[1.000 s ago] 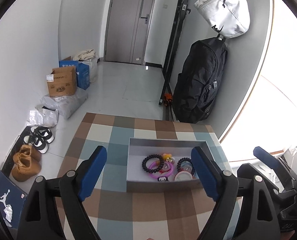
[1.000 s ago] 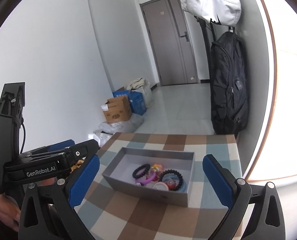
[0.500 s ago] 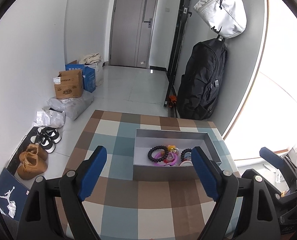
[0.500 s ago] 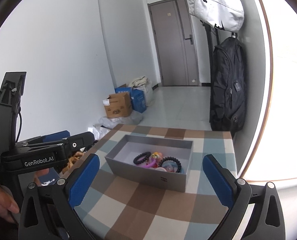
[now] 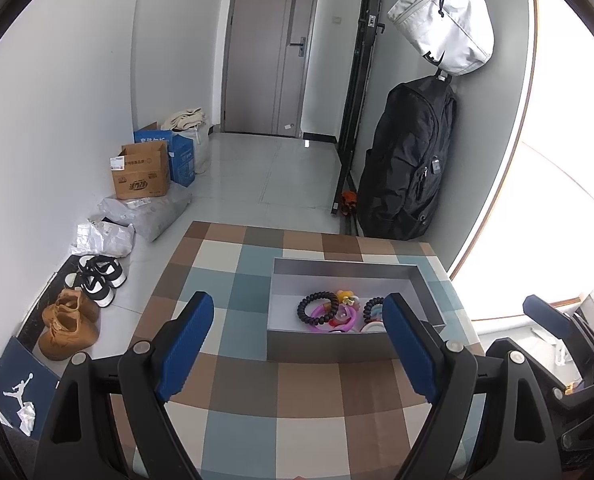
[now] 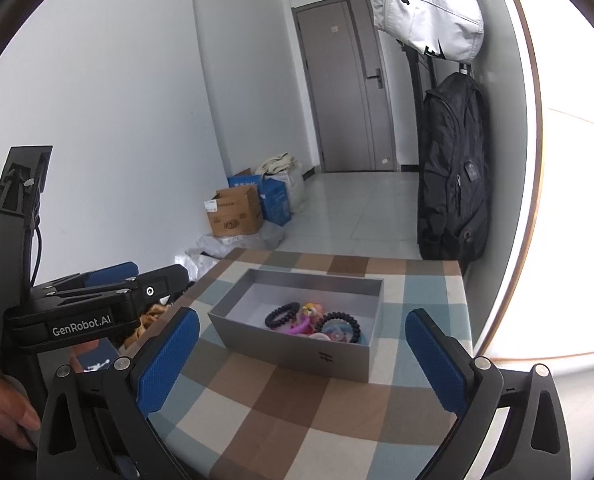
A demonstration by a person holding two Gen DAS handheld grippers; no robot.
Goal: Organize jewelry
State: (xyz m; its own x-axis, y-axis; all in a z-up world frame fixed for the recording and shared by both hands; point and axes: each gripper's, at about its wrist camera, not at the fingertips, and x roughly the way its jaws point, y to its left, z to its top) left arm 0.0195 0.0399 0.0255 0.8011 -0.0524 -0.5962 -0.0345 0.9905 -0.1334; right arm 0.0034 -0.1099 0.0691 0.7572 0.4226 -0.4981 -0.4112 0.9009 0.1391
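Observation:
A shallow grey box [image 5: 349, 269] [image 6: 297, 350] sits on the checked tablecloth at the table's far right. In it lie a black bead bracelet [image 5: 316, 310] [image 6: 283, 314], a pink ring [image 5: 347, 318], a yellow charm [image 5: 346, 297] and a dark coiled band [image 6: 341, 326]. My left gripper [image 5: 299, 320] is open and empty, held above the table short of the box. My right gripper [image 6: 303, 336] is open and empty, also short of the box. The left gripper's body shows in the right wrist view [image 6: 89, 312].
The checked table [image 5: 233, 384] ends at the floor on the left and far side. A black backpack [image 5: 409, 168] and white bag [image 5: 445, 20] hang on the right wall. Cardboard boxes [image 5: 141, 172] and shoes [image 5: 73, 320] lie on the floor at left.
Both grippers have pulled back and up from the box, so it looks smaller and farther. Both stay open. The jewelry in the box has not moved.

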